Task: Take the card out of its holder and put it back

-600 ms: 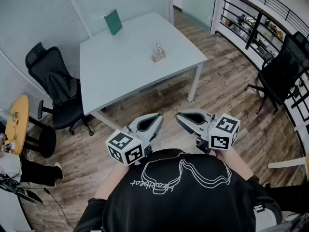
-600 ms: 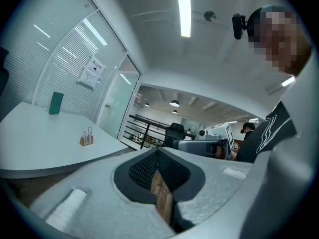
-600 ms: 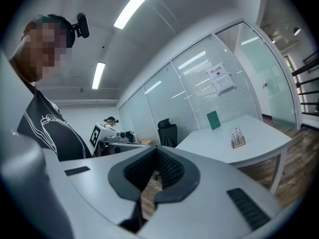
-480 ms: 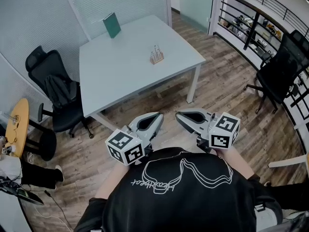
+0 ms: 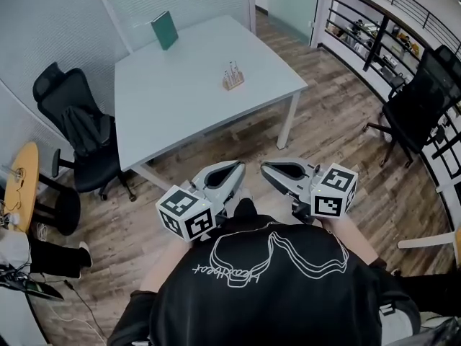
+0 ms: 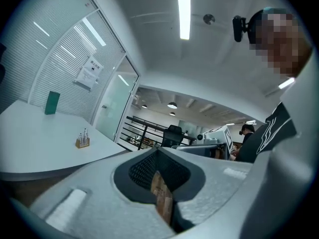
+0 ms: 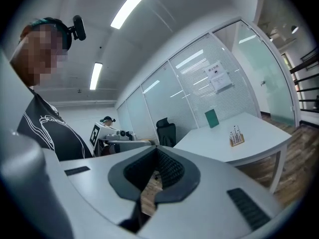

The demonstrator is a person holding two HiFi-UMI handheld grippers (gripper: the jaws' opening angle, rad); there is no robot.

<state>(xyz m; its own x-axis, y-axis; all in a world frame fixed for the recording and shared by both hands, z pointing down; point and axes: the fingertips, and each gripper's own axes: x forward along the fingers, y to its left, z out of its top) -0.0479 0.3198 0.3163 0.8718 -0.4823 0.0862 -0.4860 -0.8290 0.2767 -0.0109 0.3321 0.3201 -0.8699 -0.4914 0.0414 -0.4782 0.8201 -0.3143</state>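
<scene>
The left grey plastic gripper (image 5: pixel 235 166) has its two jaws shut tight together. Nothing is between them. The inside of the jaws is black and bumpy like a net. The right grey plastic gripper (image 5: pixel 267 167) is shut too, with nothing in it. Each one has a cube with black and white squares on its back end. Both are held level in front of the person in the black shirt (image 5: pixel 274 294), above the brown wooden plank floor (image 5: pixel 324 146). They are well apart from the table.

The big, smooth, light grey square table (image 5: pixel 166 107) stands out in front. A small brown wooden block (image 5: pixel 233 78) sits on its right half, nearer the right edge than the left. Thin pale pieces stand up in the block; they are too small to tell what they are. A flat dark green card (image 5: pixel 165 30) stands up at the far edge, toward the far left corner. What holds it up is too small to see.

A black office chair (image 5: pixel 75 132) is by the table's left edge. Another black office chair (image 5: pixel 418 114) is far off to the right. A round yellow wooden table (image 5: pixel 21 186) is at the left.
</scene>
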